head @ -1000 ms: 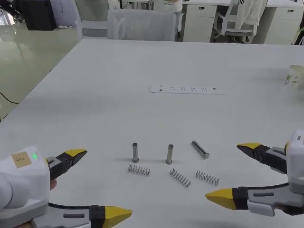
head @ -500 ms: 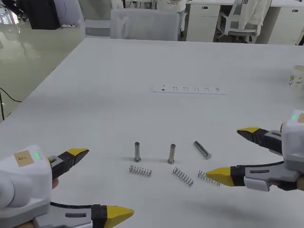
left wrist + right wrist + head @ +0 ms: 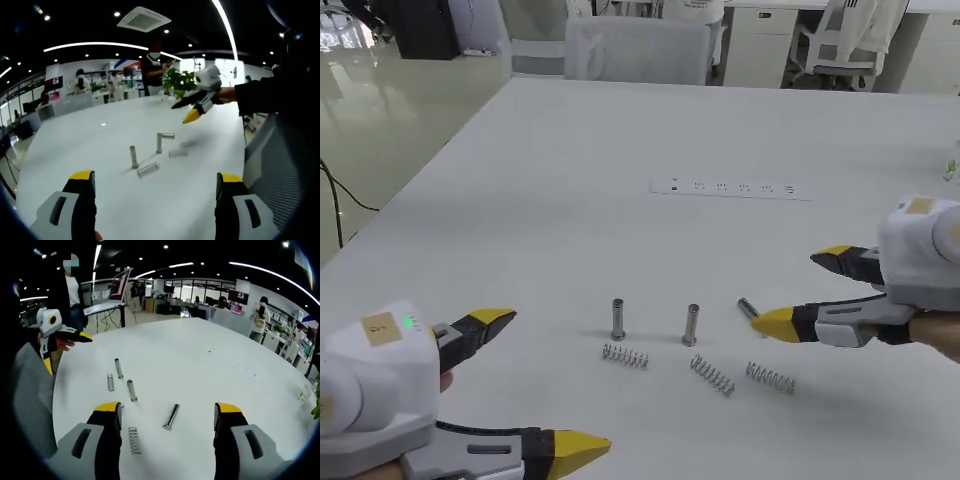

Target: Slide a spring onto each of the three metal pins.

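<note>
Right tongs [image 3: 803,290] have advanced over the table [image 3: 570,180] since a second ago, from the near right of the work up to the lying pin [image 3: 171,416]. Left tongs [image 3: 538,380] keep much the same station at the near left. Pins and springs appear unshifted.

Condition of tongs: both pairs stand wide open, with nothing held in either.

Location of task items: two pins stand upright, the left pin [image 3: 618,318] and the middle pin [image 3: 691,325], near each other but apart. To their right, the third pin lies flat. In the head view the lower yellow tip of the right tongs covers part of it. Three springs lie loose in a row just in front of the pins: left spring [image 3: 625,356], middle spring [image 3: 712,375], right spring [image 3: 770,377]. None is on a pin, so the task is judged not yet begun.

Governing relation: in the right gripper view the lying pin sits straight ahead, between the two jaws and just beyond their tips. Its long axis runs roughly along the line of reach, slanting a little to the right, with what looks like its broader end nearest the tongs. One jaw therefore stands to either side of the shaft, and closing should pinch it across its width. Right tongs are plainly the nearer pair. Left tongs are well apart from this pin, and the left spring is the item closest to them.
</note>
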Demonstrator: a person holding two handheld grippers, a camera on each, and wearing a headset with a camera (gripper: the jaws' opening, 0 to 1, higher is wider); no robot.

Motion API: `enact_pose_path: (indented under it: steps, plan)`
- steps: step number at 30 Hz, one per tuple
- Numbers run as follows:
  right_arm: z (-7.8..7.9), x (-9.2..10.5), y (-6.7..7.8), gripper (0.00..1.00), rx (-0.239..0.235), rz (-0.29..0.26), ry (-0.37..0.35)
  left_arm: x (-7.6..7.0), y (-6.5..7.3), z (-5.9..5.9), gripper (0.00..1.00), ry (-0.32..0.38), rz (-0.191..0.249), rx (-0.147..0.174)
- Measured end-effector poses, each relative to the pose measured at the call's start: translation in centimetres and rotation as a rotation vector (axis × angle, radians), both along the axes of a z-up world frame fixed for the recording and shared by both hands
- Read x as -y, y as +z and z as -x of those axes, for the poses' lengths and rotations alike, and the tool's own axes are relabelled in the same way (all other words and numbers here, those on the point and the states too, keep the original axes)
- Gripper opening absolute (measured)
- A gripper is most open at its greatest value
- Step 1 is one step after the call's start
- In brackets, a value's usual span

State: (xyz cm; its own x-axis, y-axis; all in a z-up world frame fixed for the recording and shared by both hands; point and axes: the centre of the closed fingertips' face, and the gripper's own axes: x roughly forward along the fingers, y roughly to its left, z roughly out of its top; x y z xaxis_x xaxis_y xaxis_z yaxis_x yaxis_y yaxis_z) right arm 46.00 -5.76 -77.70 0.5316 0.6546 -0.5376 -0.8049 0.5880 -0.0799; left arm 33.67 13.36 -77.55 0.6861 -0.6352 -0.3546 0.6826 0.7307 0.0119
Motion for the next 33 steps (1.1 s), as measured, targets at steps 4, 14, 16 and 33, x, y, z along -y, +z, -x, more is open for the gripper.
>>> enact_pose_path:
  steps: [4, 14, 16, 33]
  plan:
    - [-1.0, -0.1, -0.6, 0.70, -0.021, 0.019, -0.018, -0.1, 0.0, -0.1, 0.98, 0.002, 0.001, -0.002]
    - [-2.6, -1.0, -2.0, 0.58, -0.064, 0.073, -0.033, -0.1, -0.1, -0.2, 0.98, -0.002, 0.002, -0.005]
    - [-2.8, -1.1, -2.4, 0.56, -0.075, 0.083, -0.038, -0.2, -0.2, -0.2, 0.98, -0.003, 0.001, -0.006]
    - [-4.0, -1.6, -5.0, 0.34, -0.148, 0.182, -0.073, -0.2, -0.5, -0.5, 0.98, 0.004, 0.007, -0.011]
